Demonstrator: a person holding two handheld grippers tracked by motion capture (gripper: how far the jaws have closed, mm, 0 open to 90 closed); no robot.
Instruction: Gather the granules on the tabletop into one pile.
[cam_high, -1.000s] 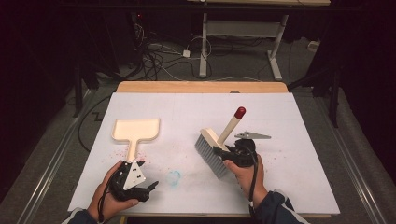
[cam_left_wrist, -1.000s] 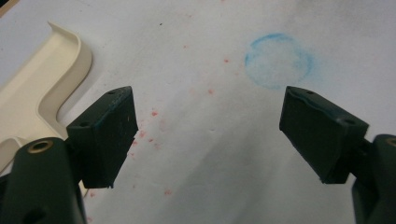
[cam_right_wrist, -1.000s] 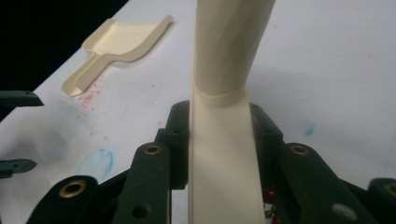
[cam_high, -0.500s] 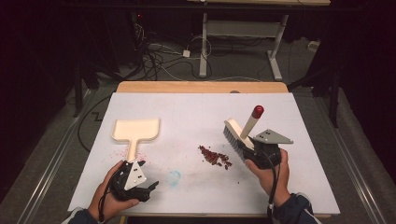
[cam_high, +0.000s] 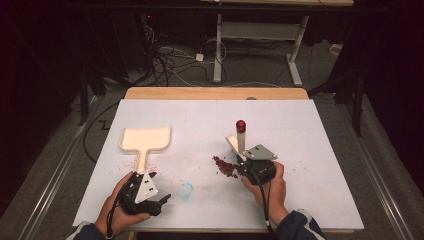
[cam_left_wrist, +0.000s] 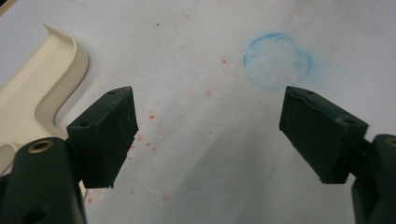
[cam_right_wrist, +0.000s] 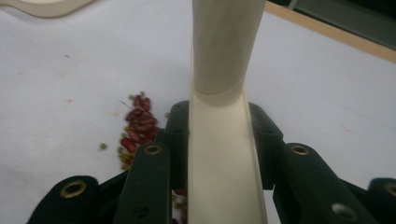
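A cream brush (cam_high: 240, 141) with a red-tipped handle stands nearly upright in my right gripper (cam_high: 243, 159), which is shut on its cream handle (cam_right_wrist: 219, 93). Just left of it lies a small pile of dark red beans (cam_high: 224, 166), also seen beside the jaws in the right gripper view as beans (cam_right_wrist: 136, 127). A cream dustpan (cam_high: 145, 139) lies flat at the left, handle toward me. My left gripper (cam_high: 157, 190) rests on the white table near that handle, open with nothing between its jaws (cam_left_wrist: 205, 140). The dustpan's edge (cam_left_wrist: 42, 88) is at its left.
A blue ring stain (cam_high: 186, 190) marks the white table cover (cam_high: 310, 130) between the two hands; the same blue ring stain (cam_left_wrist: 276, 60) lies ahead of the left jaws. Faint red specks lie around the dustpan handle. Beyond the wooden far edge (cam_high: 215, 93) are cables and desk legs.
The right gripper swung the brush off to the right, uncovering the bean pile, then came back left beside it with the brush turned edge-on. The left gripper stayed put.
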